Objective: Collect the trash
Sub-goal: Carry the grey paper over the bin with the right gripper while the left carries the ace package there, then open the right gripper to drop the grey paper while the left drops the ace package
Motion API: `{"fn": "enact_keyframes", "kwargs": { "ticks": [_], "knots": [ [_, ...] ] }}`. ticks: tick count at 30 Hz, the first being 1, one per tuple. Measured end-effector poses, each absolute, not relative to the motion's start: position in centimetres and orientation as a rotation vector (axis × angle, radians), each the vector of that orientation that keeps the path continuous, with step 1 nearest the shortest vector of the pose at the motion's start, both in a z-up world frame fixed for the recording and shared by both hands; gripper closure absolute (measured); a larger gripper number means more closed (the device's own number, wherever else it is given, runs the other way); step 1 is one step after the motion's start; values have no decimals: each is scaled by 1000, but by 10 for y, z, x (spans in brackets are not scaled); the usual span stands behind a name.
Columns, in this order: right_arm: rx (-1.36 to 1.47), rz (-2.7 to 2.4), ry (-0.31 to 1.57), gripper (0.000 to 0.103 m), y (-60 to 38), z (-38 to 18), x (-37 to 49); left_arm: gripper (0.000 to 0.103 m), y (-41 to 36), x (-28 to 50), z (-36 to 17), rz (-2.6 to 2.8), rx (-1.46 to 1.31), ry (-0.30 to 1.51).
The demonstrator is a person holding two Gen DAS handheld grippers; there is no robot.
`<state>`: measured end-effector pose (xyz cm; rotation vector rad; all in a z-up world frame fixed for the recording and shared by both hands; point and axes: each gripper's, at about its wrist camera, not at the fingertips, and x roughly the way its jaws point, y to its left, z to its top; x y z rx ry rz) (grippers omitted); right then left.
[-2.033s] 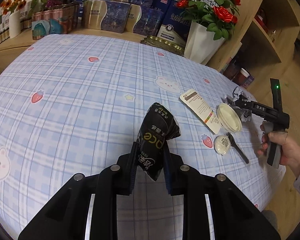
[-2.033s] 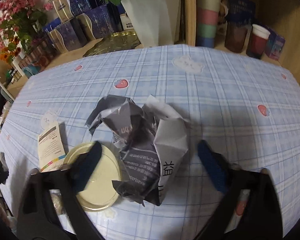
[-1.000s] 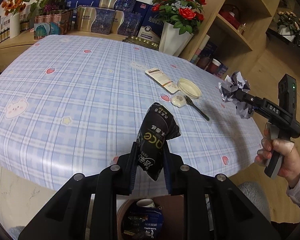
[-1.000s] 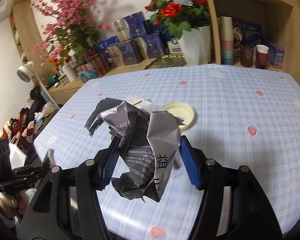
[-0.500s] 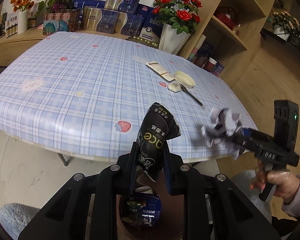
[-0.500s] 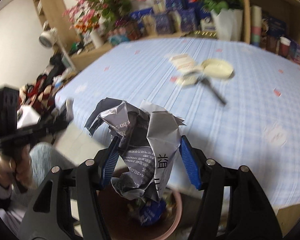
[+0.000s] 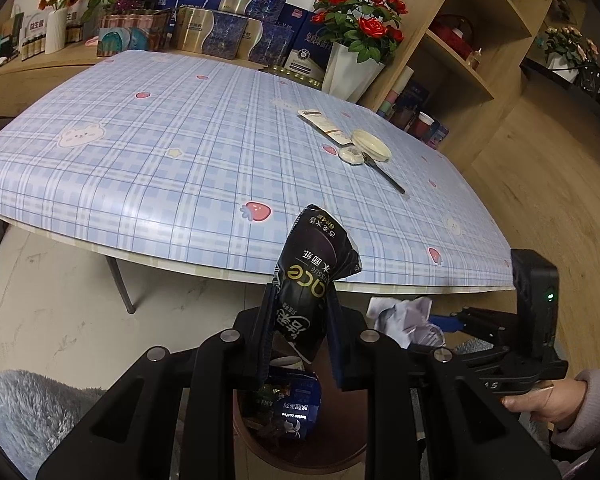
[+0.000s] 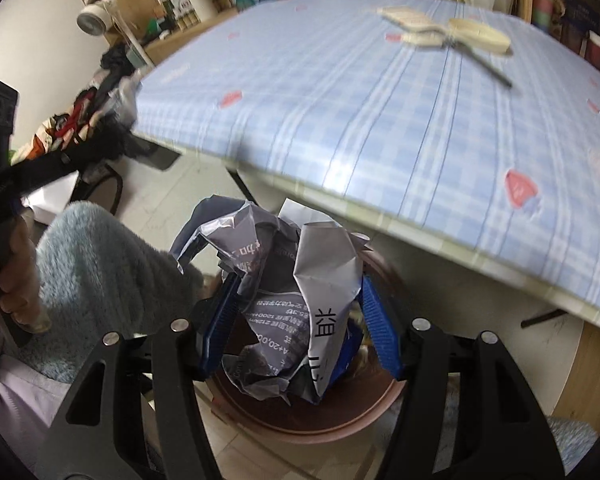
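My left gripper (image 7: 298,334) is shut on a crumpled black tissue wrapper (image 7: 314,276), held over a brown round bin (image 7: 296,436) on the floor by the table's front edge. Blue packaging lies inside the bin. My right gripper (image 8: 300,312) is shut on a crumpled grey-and-white paper wad (image 8: 292,304) right above the same bin (image 8: 312,420). In the left wrist view the wad (image 7: 404,316) hangs at the right, beside the wrapper. On the table lie a flat white packet (image 7: 324,124), a cream lid (image 7: 371,145), a small white cap (image 7: 350,155) and a black fork (image 7: 384,174).
The table (image 7: 180,152) has a blue plaid cloth with strawberries and bears. Boxes, flower vases and a wooden shelf (image 7: 452,52) stand behind it. A grey fluffy seat (image 7: 28,412) is at the lower left, and a hand (image 7: 544,400) grips the right tool. A table leg (image 7: 118,280) stands left of the bin.
Both grippers have drawn back off the table's edge and lowered over the bin. The paper wad has come down from above the table to beside the wrapper; the right gripper now tilts downward.
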<state>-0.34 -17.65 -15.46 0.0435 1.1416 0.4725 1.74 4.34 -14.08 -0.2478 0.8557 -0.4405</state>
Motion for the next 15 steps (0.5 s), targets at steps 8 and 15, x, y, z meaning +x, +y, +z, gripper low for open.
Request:
{"fn": "enact_keyframes", "kwargs": {
  "ticks": [8,15],
  "knots": [
    [-2,443,1225,42,-167,-181,-13,80,46,15,-151,-435,-264,879],
    [-29,442,1292,41,-161,-195,-11,80,45,13,-158,-434,-263,894]
  ]
}}
